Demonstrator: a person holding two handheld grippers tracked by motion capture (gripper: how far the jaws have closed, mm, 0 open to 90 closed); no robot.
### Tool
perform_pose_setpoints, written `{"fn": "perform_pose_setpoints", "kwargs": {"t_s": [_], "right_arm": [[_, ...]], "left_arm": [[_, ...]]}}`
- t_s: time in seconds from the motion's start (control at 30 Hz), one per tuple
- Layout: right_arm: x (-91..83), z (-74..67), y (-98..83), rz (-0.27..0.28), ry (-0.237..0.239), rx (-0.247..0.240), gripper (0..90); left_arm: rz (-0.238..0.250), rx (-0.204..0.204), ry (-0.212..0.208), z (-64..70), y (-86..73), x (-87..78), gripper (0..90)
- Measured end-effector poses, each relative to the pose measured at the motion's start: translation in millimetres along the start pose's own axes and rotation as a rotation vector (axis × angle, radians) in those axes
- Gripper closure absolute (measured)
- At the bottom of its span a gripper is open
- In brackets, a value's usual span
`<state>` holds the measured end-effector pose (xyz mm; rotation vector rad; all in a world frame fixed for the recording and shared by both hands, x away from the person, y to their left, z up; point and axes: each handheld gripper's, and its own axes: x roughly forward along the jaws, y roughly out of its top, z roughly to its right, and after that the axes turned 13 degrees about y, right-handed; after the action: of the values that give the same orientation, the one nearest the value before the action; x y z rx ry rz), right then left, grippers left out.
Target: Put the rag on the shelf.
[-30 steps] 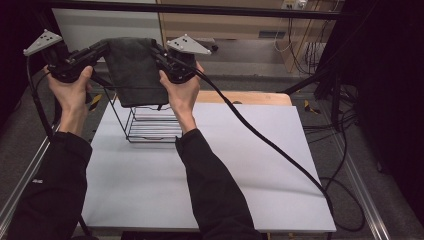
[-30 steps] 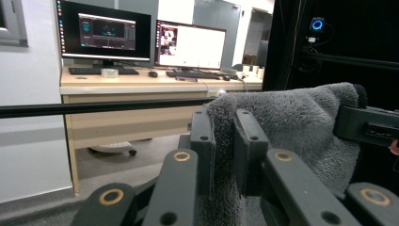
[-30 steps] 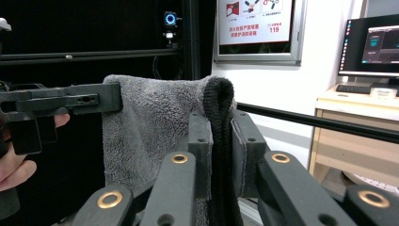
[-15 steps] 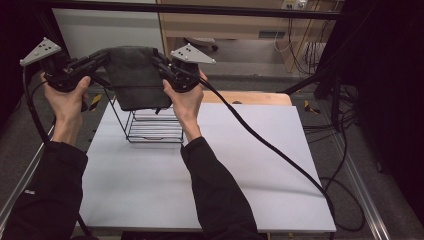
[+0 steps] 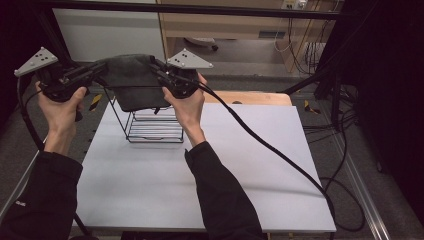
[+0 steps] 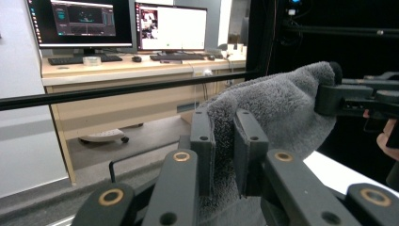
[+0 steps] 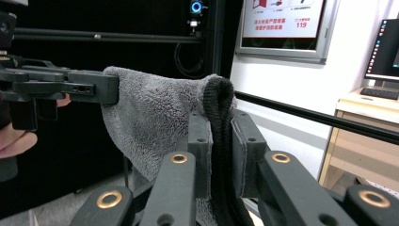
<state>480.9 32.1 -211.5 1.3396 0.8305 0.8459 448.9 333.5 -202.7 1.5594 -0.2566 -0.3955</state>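
From the high view, a dark grey fluffy cloth [image 5: 131, 82] hangs stretched between the left tool [image 5: 102, 70] and the right tool [image 5: 156, 70], held in the air above a black wire rack [image 5: 150, 125] standing on the white counter [image 5: 210, 170]. In the left gripper view, the left tool [image 6: 225, 141] is clamped on a bunched corner of the cloth [image 6: 277, 108]. In the right gripper view, the right tool [image 7: 221, 146] pinches the cloth's [image 7: 150, 113] dark hemmed edge tight.

- The grey towel [image 6: 277, 108] is looking like fluffy, matt terry cloth.
- The wire rack [image 5: 150, 125] is showing thin black metal rods.
- The table [image 5: 210, 185] is looking smooth, matt and pale.
- The left gripper [image 6: 225, 141] is showing matt black plastic, brassy rivets gleaming.
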Motion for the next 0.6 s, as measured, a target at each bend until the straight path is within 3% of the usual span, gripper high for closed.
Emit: {"fn": "perform_pose_setpoints", "kwargs": {"t_s": [0.4, 0.6], "right_arm": [[-7.1, -6.3, -6.1, -0.03, 0.025, -0.008, 80.4], [-8.8, -11.7, -8.4, -0.064, 0.039, -0.027, 80.3]], "left_arm": [[-0.026, 0.045, -0.006, 6.2, -9.3, -10.7, 79.2], [-0.058, 0.042, -0.004, 6.6, -16.9, -14.3, 78.6]]}}
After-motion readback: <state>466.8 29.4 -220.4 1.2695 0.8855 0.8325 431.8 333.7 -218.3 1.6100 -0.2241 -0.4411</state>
